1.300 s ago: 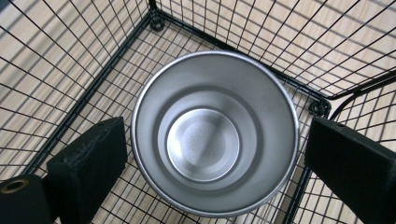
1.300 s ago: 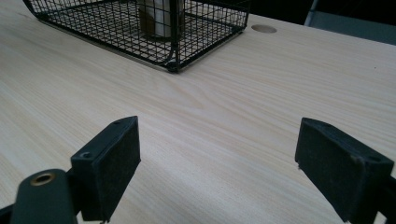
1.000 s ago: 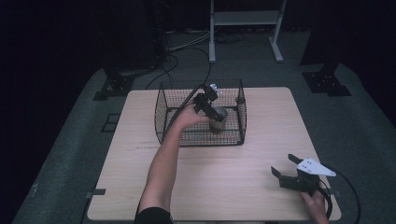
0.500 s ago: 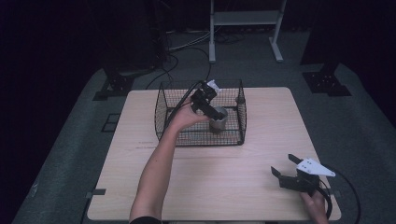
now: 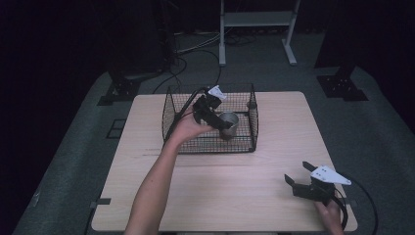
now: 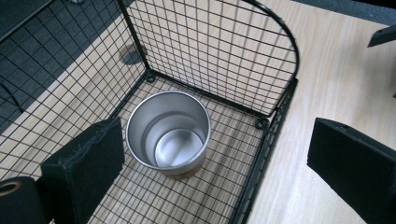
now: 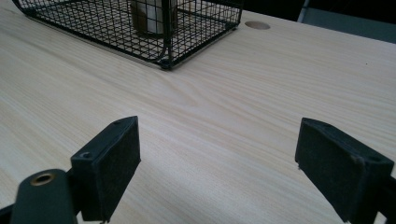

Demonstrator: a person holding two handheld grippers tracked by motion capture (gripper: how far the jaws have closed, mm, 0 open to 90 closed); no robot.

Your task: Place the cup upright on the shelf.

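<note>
**Left gripper lifting back from the steel cup in the wire basket**

Since the earlier frames, the left gripper [image 5: 222, 122] is drawing slightly back and toward the basket's left side, while the cup is staying where it was. Its jaws are standing wide apart in the left gripper view, one pad [image 6: 84, 161] hanging inside the basket just beside the cup's rim, the other outside the basket wall, above bare table. Nothing is being gripped between them.

The stainless steel cup [image 6: 168, 133] is sitting upright and open-mouthed on the mesh floor of the black wire basket [image 6: 275, 121], near one corner of it. From the high view the cup [image 5: 228, 123] is resting toward the basket's right half, with the person's left hand [image 5: 188, 129] reaching over the near rim [image 5: 215, 151].

The right gripper [image 5: 307, 180] is resting low near the table's near right corner, well apart from the basket, held in the person's right hand [image 5: 332, 215]. Its jaws are also gaping open over bare wood in the right gripper view, with the basket corner [image 7: 164, 63] and cup [image 7: 149, 16] showing farther off.

The light wooden table [image 5: 274, 147] is standing on dark carpet.
</note>
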